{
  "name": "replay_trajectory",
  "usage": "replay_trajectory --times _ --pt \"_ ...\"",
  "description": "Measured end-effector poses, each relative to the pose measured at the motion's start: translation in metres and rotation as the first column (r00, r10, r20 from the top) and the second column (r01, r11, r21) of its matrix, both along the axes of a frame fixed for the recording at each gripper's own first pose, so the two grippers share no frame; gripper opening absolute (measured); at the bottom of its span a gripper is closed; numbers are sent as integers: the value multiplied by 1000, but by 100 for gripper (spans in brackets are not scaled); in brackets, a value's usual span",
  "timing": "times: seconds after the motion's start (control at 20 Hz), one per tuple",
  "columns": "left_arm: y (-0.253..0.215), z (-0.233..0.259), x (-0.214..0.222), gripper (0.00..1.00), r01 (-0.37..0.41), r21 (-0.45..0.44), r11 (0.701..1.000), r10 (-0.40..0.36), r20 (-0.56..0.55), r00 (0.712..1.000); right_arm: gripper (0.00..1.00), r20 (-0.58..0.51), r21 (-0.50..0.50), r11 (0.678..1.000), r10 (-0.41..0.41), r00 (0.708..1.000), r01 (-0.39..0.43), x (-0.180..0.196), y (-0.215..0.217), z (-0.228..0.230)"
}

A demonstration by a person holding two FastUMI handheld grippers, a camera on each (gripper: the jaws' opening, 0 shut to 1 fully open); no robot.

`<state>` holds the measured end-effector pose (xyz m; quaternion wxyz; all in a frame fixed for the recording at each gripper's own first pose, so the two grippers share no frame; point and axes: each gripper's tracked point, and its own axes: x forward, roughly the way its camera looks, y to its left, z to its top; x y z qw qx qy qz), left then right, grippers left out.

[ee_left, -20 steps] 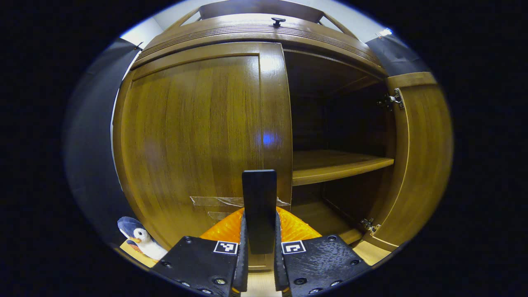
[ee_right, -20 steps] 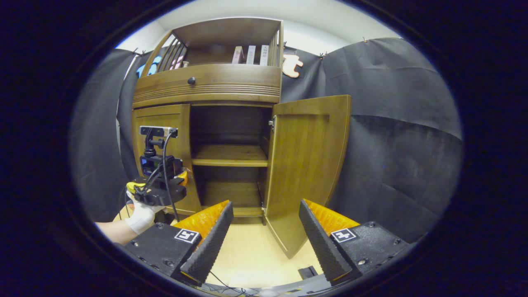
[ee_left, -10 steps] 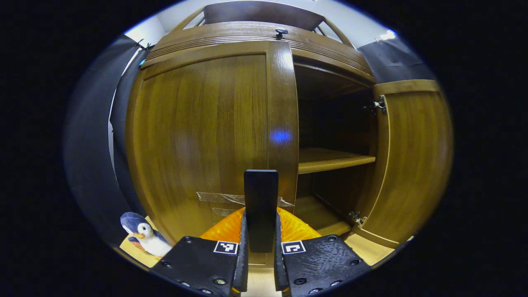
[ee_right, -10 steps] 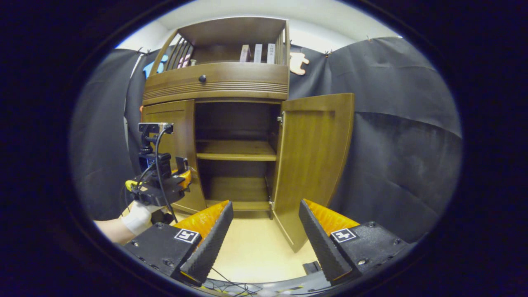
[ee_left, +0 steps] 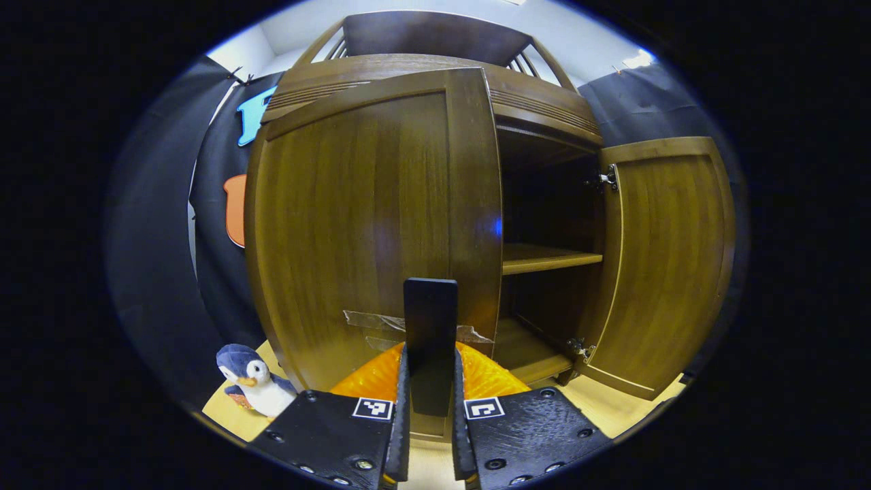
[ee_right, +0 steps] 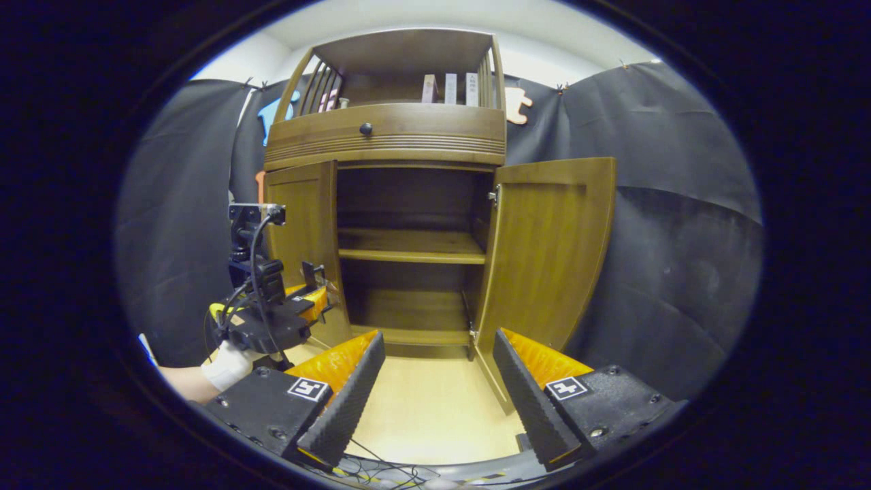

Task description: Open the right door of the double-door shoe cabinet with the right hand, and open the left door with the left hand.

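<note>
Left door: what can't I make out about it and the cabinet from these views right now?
- Left door's inner face: both views show it from outside or edge-on.
- Left gripper's hold on the black handle tab: the fingers cover its base.
- Cabinet upper compartment: too dark.
- Items on the top shelf: too small.

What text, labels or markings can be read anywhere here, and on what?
No readable words or numbers.
Books on the cabinet's top shelf: spine text too small and blurred to read.
Left gripper: a square black-and-white coded marker on each finger base, a pattern, not text.
Right gripper: the same kind of marker on each finger base.
Tape on the left door: blank.
</note>
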<state>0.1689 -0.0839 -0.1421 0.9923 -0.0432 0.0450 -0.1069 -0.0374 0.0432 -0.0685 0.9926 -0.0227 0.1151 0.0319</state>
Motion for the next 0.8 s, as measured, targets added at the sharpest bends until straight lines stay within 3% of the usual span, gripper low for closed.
replay_trajectory --times 0.35,0.8 --pt "18 -1 -25 24 5 8 1000 -5 17 1000 100 10 8 1000 22 1000 -22 -8 3 0" --pt "58 -6 -65 23 -46 20 999 46 14 999 100 7 17 996 83 997 -83 -14 21 -5"
